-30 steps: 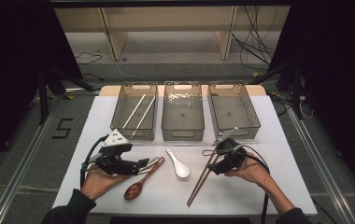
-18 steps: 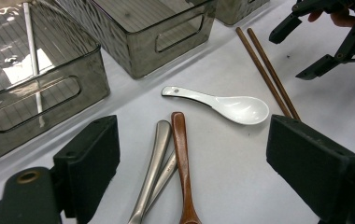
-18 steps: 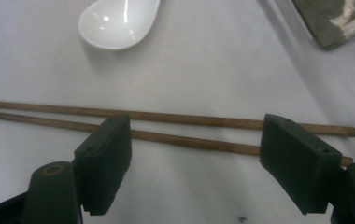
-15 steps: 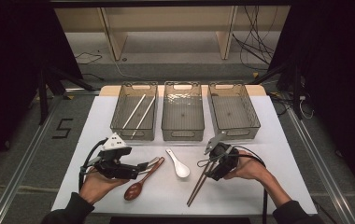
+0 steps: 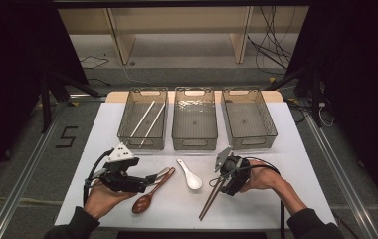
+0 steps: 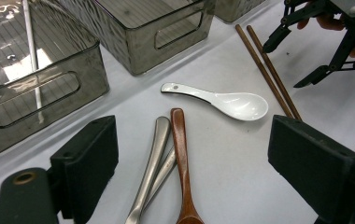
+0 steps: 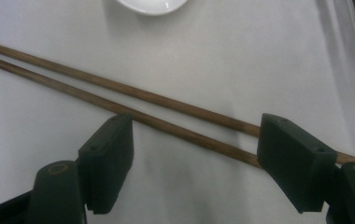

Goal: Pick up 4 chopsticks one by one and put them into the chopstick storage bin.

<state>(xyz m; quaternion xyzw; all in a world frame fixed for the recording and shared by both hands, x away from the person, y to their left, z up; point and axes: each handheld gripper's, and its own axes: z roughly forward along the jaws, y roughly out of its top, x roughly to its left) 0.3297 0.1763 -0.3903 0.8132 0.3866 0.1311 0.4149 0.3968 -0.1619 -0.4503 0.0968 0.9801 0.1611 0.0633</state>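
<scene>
On the white table (image 5: 296,164), low in the high view, our right gripper (image 5: 225,177) holds its jaws apart astride the brown chopsticks (image 5: 212,199), pads clear of them. At lower left, our left gripper (image 5: 149,180) is likewise open over the wooden spoon (image 5: 149,195) and metal spoon handles (image 6: 153,163), gripping nothing.

My left gripper (image 5: 149,181) sits low over the table in my left hand (image 5: 105,194), its jaws spread wide and pointing right, nothing pressed between the pads. My right gripper (image 5: 222,181) hangs in my right hand (image 5: 259,178), tipped downward, its jaws also wide apart. Both my forearms come in from the near edge, sleeves dark.
</scene>
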